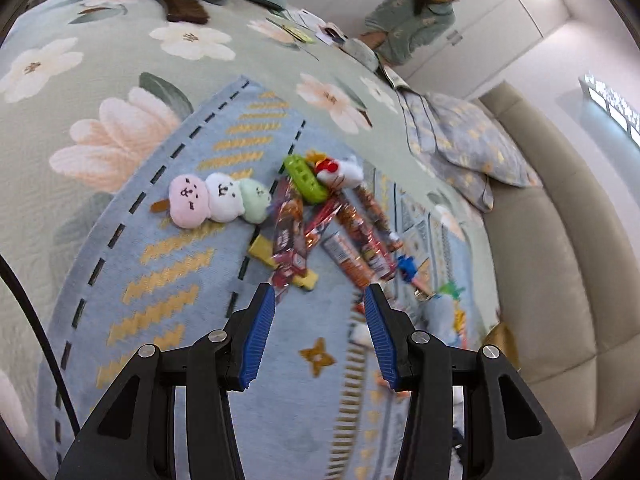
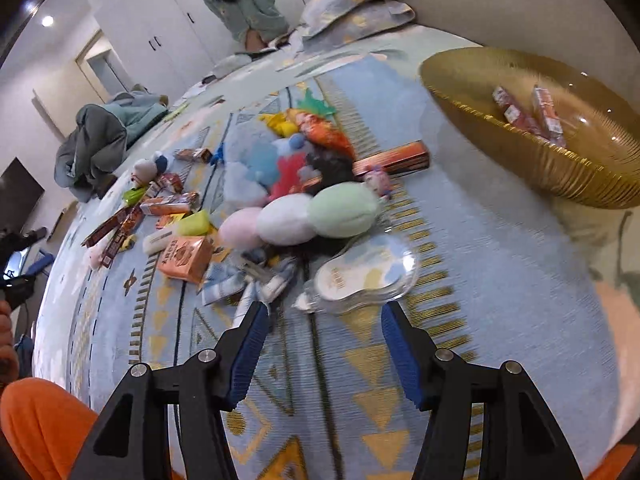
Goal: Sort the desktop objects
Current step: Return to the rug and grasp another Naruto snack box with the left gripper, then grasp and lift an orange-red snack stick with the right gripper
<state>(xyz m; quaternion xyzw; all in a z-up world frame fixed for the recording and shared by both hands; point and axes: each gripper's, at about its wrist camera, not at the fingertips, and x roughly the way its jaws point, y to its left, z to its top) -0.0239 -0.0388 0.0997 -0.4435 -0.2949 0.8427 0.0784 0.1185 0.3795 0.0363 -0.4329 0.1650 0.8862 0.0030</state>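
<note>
A pile of toys and snack packs lies on a blue patterned mat (image 1: pixel 180 280) on a bed. In the left wrist view, a three-ball plush (image 1: pixel 218 200), a green toy (image 1: pixel 306 178) and long snack packs (image 1: pixel 288 236) lie ahead of my left gripper (image 1: pixel 320 296), which is open and empty just short of them. In the right wrist view, my right gripper (image 2: pixel 324 312) is open and empty, right before a clear plastic pack (image 2: pixel 362 276). Behind it lie a three-ball plush (image 2: pixel 304 216), an orange box (image 2: pixel 186 258) and a carrot plush (image 2: pixel 324 130).
A gold bowl (image 2: pixel 560 172) with several red snack packs (image 2: pixel 528 114) stands at the right. A person (image 2: pixel 244 4) sits at the bed's far side. Pillows (image 1: pixel 464 144) and a beige headboard (image 1: pixel 560 240) lie to the right. Orange clothing (image 2: pixel 36 428) shows at the lower left.
</note>
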